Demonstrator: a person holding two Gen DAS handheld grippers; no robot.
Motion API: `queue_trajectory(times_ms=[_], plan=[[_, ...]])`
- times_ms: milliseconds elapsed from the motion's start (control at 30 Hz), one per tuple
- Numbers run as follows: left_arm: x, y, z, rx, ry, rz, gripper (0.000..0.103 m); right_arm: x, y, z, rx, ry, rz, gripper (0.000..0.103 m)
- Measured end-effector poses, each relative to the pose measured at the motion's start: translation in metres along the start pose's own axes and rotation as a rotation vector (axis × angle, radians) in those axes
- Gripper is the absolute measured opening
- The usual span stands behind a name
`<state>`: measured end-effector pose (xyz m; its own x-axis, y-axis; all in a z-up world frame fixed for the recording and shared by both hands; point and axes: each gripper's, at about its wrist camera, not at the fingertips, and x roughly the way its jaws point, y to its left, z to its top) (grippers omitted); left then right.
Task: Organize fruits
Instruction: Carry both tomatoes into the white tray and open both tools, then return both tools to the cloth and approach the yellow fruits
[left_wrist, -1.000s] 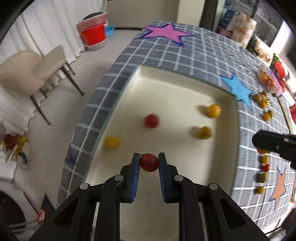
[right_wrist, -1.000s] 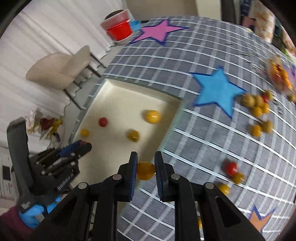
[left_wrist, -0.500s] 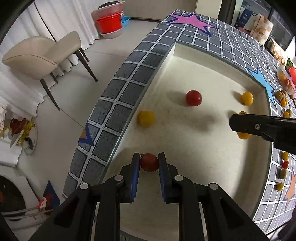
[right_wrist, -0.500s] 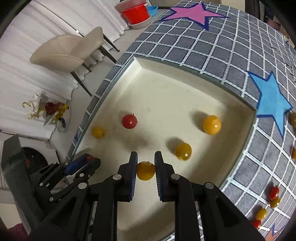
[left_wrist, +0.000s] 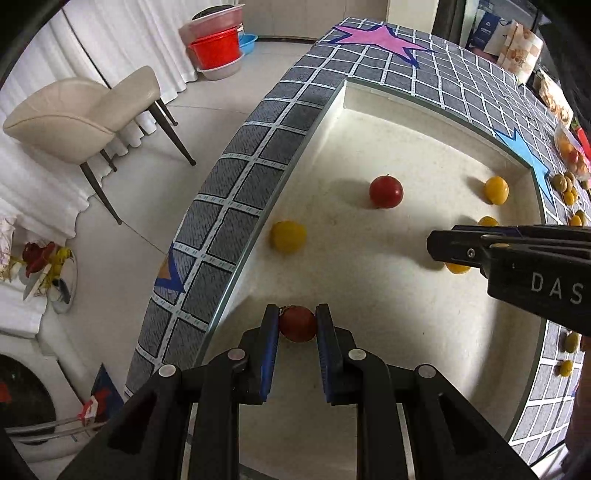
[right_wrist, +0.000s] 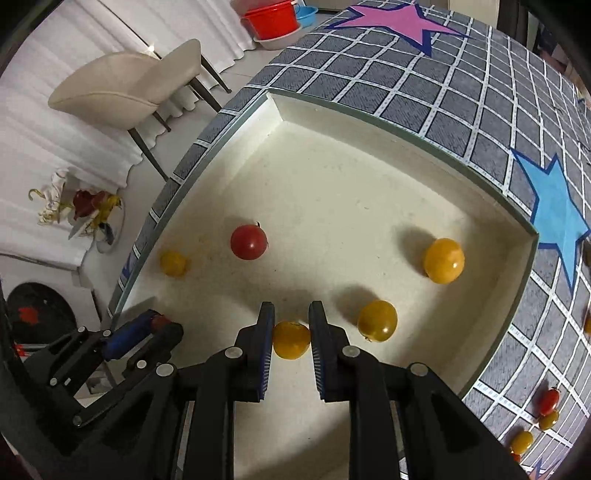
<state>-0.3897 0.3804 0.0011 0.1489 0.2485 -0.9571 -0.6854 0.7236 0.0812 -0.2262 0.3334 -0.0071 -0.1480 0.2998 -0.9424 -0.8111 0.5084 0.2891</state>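
Gripping a red cherry tomato (left_wrist: 297, 324) between its blue-padded fingers, the left gripper (left_wrist: 297, 325) is closed on the fruit, low over the near-left corner of the cream tray (left_wrist: 369, 110). The right gripper (right_wrist: 291, 334) is likewise closed on a yellow cherry tomato (right_wrist: 291, 339), held above the tray floor near its front middle.

Tray contents, loose:
- one red tomato (right_wrist: 248, 242), left of centre;
- one small yellow tomato (right_wrist: 173, 263) close against the left wall;
- one yellow tomato (right_wrist: 377, 320) just right of the right gripper;
- one larger yellow tomato (right_wrist: 444, 260) near the right wall.

Tray sits recessed in the bench (right_wrist: 443, 92), which is covered in grey grid-patterned cloth with a pink star (right_wrist: 391, 20) and a blue star (right_wrist: 557, 218).

Bench, right of tray: scattered small tomatoes, red (right_wrist: 549, 400) and yellow (right_wrist: 521, 442).

Surroundings: beige chair (left_wrist: 81, 114), red basin (left_wrist: 216, 50) stacked with others on the floor.
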Motion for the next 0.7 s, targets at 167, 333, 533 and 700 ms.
queue_trajectory(times_ms=[167, 333, 533, 700], plan=[[-0.003, -0.004, -0.001, 0.041, -0.004, 0.020, 0.022, -0.001, -0.001, -0.001, 0.013, 0.007, 0.014, 0.022], [-0.013, -0.006, -0.004, 0.063, -0.043, 0.034, 0.070, -0.004, -0.003, -0.001, 0.020, 0.005, 0.014, 0.044], [-0.018, -0.005, -0.005, 0.086, -0.037, 0.039, 0.070, -0.023, -0.005, -0.001, 0.031, -0.041, 0.046, 0.081], [-0.028, -0.013, -0.002, 0.117, -0.040, 0.040, 0.070, -0.054, -0.017, 0.000, 0.080, -0.117, 0.060, 0.083]])
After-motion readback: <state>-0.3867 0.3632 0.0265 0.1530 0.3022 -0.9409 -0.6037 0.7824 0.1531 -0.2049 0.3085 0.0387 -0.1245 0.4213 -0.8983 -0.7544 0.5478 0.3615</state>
